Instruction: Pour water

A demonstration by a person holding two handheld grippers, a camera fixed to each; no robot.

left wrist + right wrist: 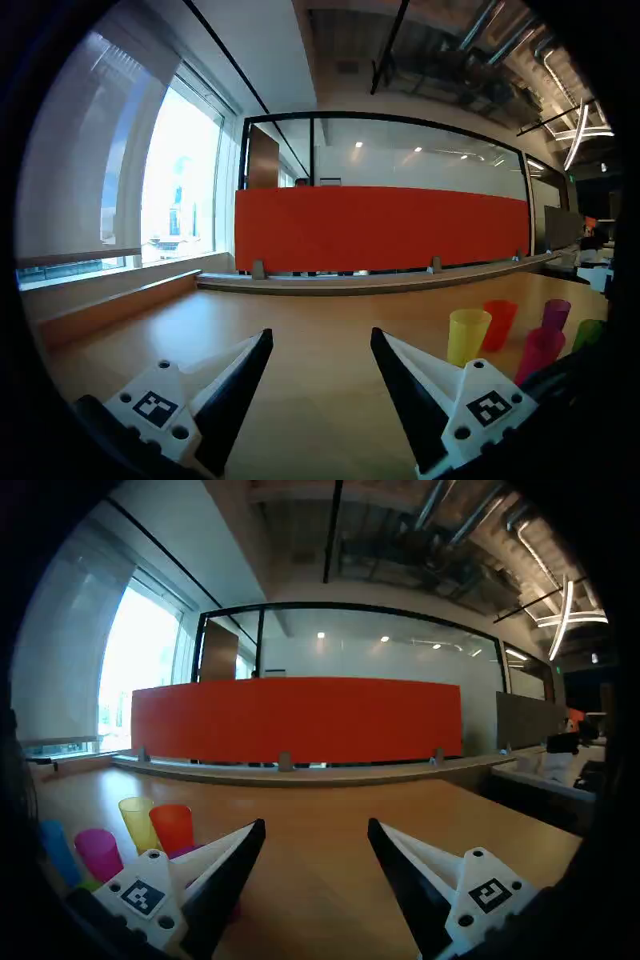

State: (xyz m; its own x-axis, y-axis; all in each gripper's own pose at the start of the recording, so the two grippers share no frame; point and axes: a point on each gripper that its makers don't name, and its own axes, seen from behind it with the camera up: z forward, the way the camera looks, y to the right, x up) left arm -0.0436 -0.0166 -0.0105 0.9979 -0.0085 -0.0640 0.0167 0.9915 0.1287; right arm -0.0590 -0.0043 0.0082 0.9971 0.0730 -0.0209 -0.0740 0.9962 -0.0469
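Several coloured plastic cups stand on the wooden table (320, 336). In the left gripper view, to the right, I see a yellow cup (466, 334), a red-orange cup (500, 323), a purple cup (555, 314), a pink cup (540, 352) and a green cup (588, 333). My left gripper (320, 352) is open, nothing between its fingers, the cups right of it. In the right gripper view the cups stand at the left: yellow (138, 821), red-orange (173, 827), pink (99, 853), blue (56, 848). My right gripper (315, 837) is open and holds nothing.
An orange divider panel (380, 226) runs along the table's far edge. Large windows (176, 192) line the left wall. Another desk with items (552, 768) stands to the right. The table (344, 816) stretches wide ahead of both grippers.
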